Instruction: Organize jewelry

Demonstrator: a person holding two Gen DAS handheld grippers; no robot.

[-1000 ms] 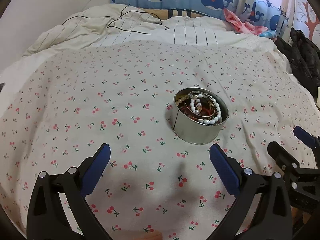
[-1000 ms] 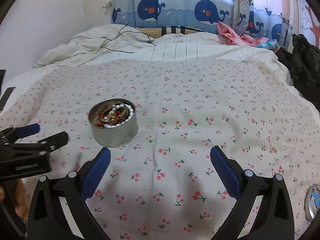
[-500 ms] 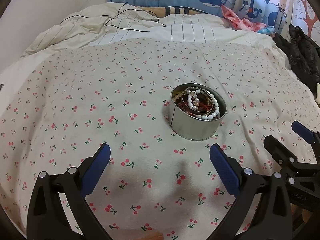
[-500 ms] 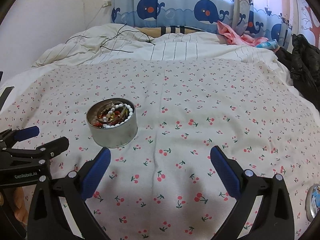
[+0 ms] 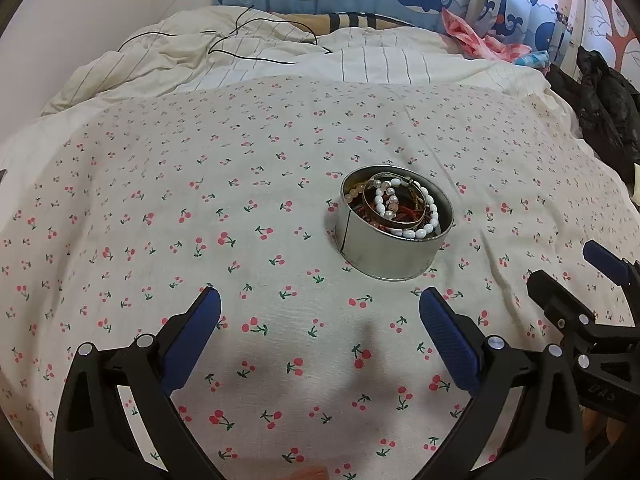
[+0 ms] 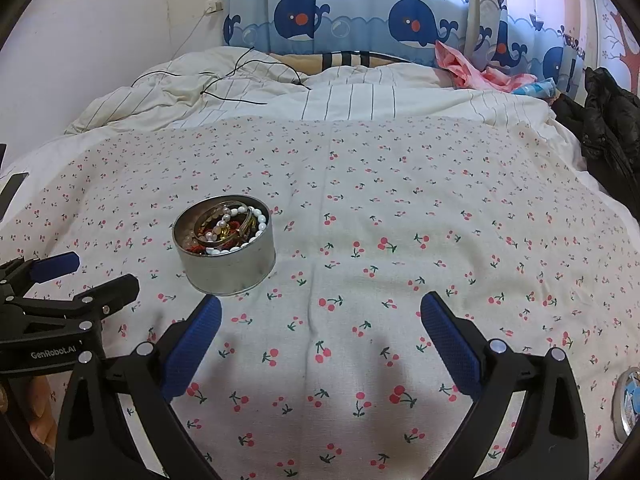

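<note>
A round silver tin [image 5: 390, 256] stands on the cherry-print bedsheet, filled with a white bead bracelet [image 5: 416, 232], metal bangles and red cords. In the right wrist view the same tin [image 6: 228, 270] sits left of centre. My left gripper [image 5: 320, 320] hovers open just short of the tin, nothing between its blue pads. Open as well, my right gripper [image 6: 320, 324] has its left fingertip [image 6: 204, 320] close to the tin's near wall. Each gripper shows at the edge of the other's view.
A round tin lid [image 6: 628, 404] lies on the sheet at the far right. Rumpled striped bedding with a black cable [image 6: 240, 80] fills the back. Pink cloth [image 6: 476, 72] and a black jacket [image 6: 608, 128] lie at the right. The cherry sheet [image 6: 400, 208] stretches wide around the tin.
Both grippers have pulled back and tilted up a little, so the tin sits slightly farther off in each view. Jaws stayed open; the tin has not moved.
</note>
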